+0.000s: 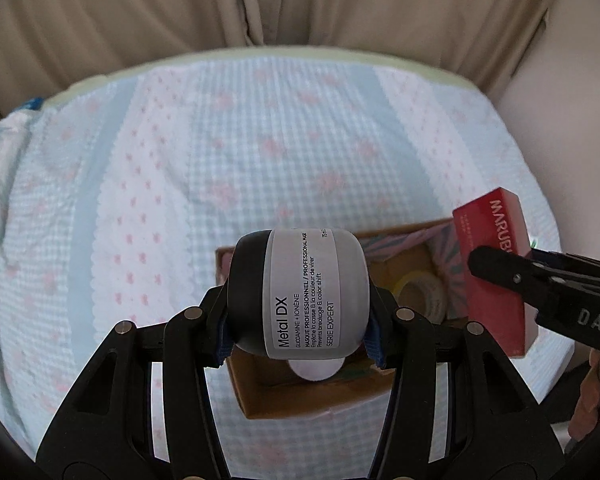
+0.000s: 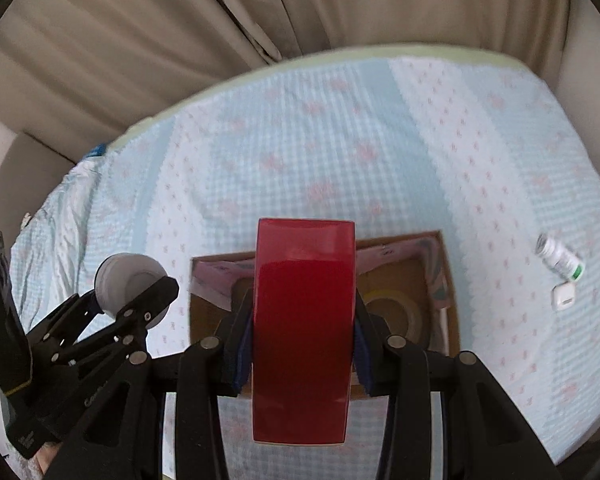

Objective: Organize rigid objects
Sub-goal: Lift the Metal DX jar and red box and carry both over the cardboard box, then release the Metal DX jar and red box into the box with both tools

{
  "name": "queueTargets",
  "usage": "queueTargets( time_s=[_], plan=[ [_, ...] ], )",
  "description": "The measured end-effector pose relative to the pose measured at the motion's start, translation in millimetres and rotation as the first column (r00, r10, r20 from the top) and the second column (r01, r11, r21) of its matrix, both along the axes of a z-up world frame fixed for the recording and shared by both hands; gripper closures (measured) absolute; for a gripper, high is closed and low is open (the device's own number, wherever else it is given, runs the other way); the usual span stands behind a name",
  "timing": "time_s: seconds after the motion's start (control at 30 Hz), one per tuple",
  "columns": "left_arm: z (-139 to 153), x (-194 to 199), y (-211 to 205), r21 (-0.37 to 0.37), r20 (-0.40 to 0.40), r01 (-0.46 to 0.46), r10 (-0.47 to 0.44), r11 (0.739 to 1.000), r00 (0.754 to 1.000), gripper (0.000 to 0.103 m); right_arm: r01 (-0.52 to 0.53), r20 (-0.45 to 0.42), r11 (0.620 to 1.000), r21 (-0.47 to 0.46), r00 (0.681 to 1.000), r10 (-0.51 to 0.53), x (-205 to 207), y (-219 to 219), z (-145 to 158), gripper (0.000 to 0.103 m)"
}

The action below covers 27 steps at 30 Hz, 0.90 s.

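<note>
Left wrist view: left gripper (image 1: 300, 312) clamps a grey cylindrical Metal DX jar with black lid (image 1: 300, 296), held sideways above an open brown cardboard box (image 1: 260, 400) on the pale blue gingham bedsheet (image 1: 140, 200). Yellowish tape roll (image 1: 420, 292) lies inside the box. Right wrist view: right gripper (image 2: 303, 344) pinches a glossy red rectangular carton (image 2: 302, 320) over the same box. Small white bottle (image 2: 560, 258) and white cube (image 2: 563, 297) lie on the sheet, well apart

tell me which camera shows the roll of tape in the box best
The right wrist view. The roll of tape lies flat on the floor of the cardboard box, its ring and hole mostly visible beside the red box. In the left wrist view the grey jar hides part of it.
</note>
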<state>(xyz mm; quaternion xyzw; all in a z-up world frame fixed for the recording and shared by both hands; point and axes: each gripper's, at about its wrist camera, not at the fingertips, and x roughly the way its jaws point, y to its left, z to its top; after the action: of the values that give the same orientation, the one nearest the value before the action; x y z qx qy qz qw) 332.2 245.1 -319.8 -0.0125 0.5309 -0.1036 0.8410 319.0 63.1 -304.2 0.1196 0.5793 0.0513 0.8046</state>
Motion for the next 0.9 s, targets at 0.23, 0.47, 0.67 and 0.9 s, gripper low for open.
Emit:
queueTargets(
  time_s=[0.23, 0.47, 0.67, 0.9],
  plan=[
    [-54.1, 15.1, -20.0, 0.005, -0.099, 0.095, -0.094, 0.996, 0.991, 0.056, 0.05, -0.109, 0.999, -0.004, 0.993, -0.05, 16.7, -9.0, -59.5, 0.065],
    [-87.6, 20.0, -65.2, 0.007, -0.167, 0.241, -0.237, 0.971, 0.957, 0.056, 0.096, -0.187, 0.995, -0.003, 0.978, -0.095, 23.4, -27.2, -93.2, 0.065],
    [-98.9, 25.3, -89.1, -0.013, -0.207, 0.314, -0.309, 0.949, 0.928, 0.055, 0.107, -0.24, 0.994, 0.006, 0.965, -0.103, 28.2, -40.5, -108.1, 0.065],
    [-99.3, 25.6, -93.4, 0.095, -0.2, 0.329, -0.305, 0.94, 0.931, 0.0, 0.132, -0.2, 0.991, -0.004, 0.971, -0.13, 32.3, -57.8, -108.4, 0.0]
  ],
)
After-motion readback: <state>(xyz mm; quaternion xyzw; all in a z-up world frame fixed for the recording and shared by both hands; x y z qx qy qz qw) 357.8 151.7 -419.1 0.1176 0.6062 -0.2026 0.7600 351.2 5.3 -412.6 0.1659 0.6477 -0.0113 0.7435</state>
